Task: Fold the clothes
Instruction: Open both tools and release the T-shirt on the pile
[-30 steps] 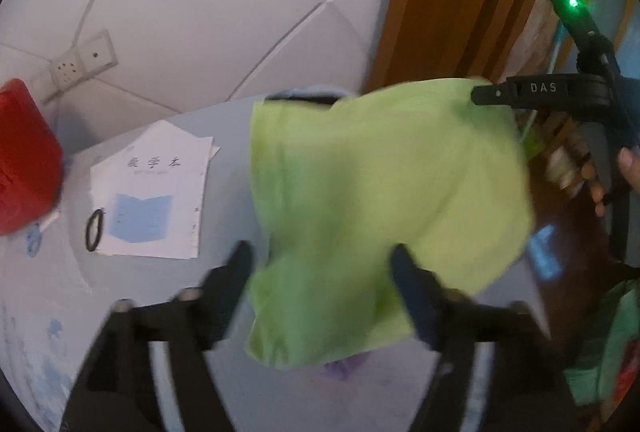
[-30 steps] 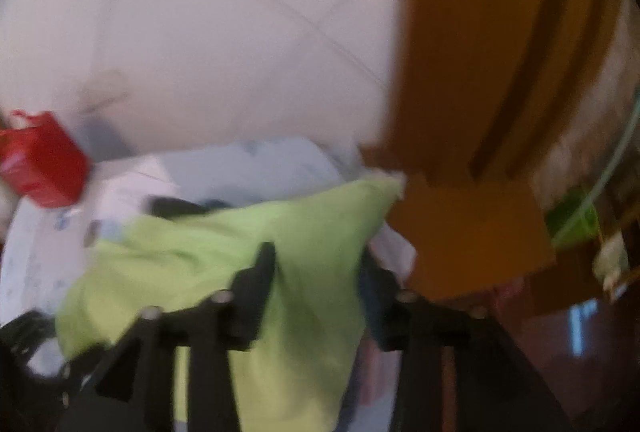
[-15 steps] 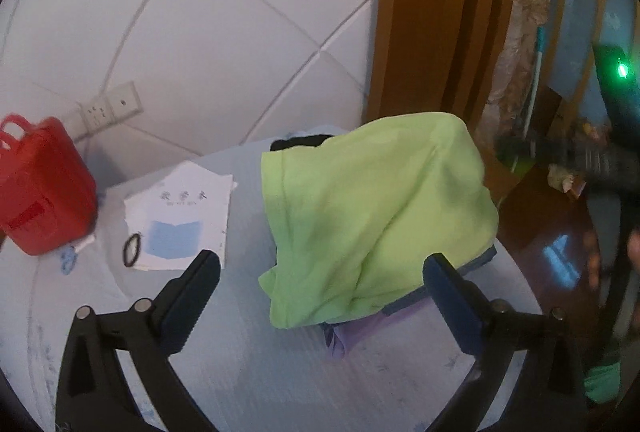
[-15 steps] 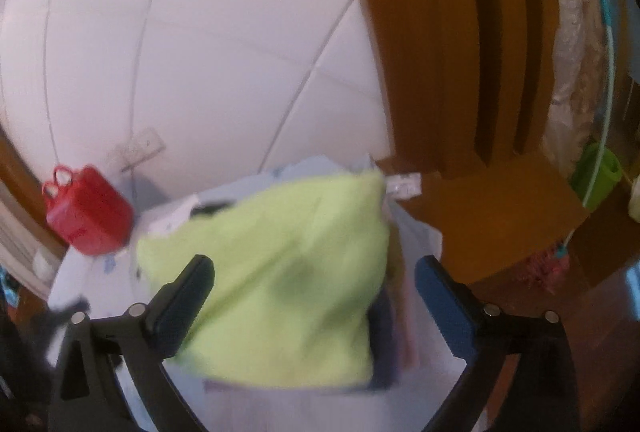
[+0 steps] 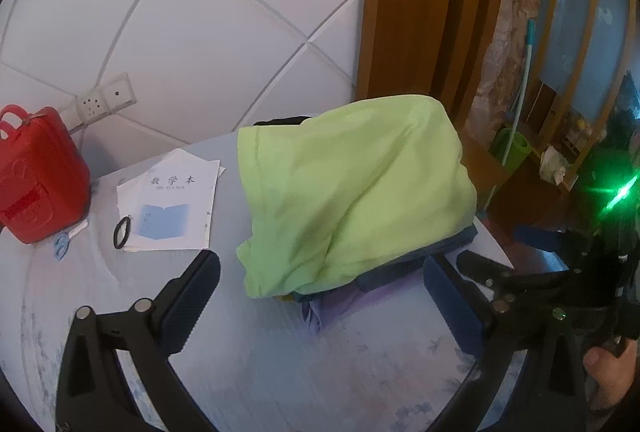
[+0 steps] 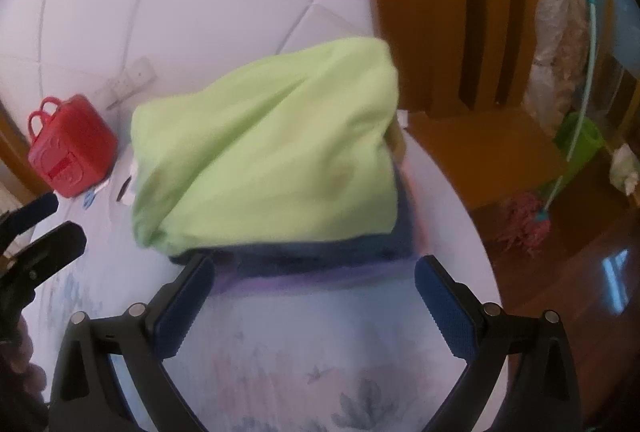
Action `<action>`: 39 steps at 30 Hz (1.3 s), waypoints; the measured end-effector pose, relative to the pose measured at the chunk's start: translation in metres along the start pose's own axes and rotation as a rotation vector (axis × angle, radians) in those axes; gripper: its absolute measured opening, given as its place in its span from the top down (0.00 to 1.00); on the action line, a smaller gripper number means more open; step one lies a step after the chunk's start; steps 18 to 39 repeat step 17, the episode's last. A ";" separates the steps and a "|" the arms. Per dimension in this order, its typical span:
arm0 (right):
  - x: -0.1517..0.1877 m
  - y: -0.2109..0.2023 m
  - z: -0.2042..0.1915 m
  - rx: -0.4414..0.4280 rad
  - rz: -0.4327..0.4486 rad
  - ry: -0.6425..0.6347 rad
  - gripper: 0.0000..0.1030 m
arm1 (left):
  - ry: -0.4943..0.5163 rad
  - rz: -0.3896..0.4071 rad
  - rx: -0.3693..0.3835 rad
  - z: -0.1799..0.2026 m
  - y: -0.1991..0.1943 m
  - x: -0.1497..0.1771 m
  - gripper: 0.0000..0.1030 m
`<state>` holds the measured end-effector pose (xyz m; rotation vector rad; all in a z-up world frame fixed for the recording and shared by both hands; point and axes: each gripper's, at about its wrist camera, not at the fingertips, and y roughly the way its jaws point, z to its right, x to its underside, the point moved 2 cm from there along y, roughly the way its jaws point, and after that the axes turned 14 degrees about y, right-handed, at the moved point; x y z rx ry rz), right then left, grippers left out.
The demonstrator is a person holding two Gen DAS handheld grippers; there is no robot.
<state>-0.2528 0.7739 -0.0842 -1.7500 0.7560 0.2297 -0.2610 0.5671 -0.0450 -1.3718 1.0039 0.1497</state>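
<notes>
Your top garment [image 5: 352, 192] is a bright lime green, sitting on a navy blue piece [image 5: 448, 248] and a pale purple one [image 5: 344, 304]. The worktop [image 5: 280, 360] is light blue-grey with a faint floral print. Red box [image 5: 40, 176] on the left, a white booklet [image 5: 172, 204] with a blue panel, little blue scissors [image 5: 61, 244], and a black hair tie [image 5: 122, 232]. Your fingers [image 5: 196, 296] are black with dark blue pads.

Table [image 5: 280, 352] carries clothes pile [image 5: 352, 192], booklet [image 5: 172, 208], red case [image 5: 40, 176], scissors [image 5: 62, 242].
</notes>
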 end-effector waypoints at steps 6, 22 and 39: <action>-0.003 0.002 0.000 -0.013 0.006 0.020 0.01 | 0.013 0.011 0.004 0.003 -0.003 0.000 0.00; 0.002 0.004 -0.003 0.007 -0.008 0.003 0.01 | 0.031 -0.005 0.009 0.005 0.000 -0.001 0.00; 0.002 0.004 -0.003 0.007 -0.008 0.003 0.01 | 0.031 -0.005 0.009 0.005 0.000 -0.001 0.00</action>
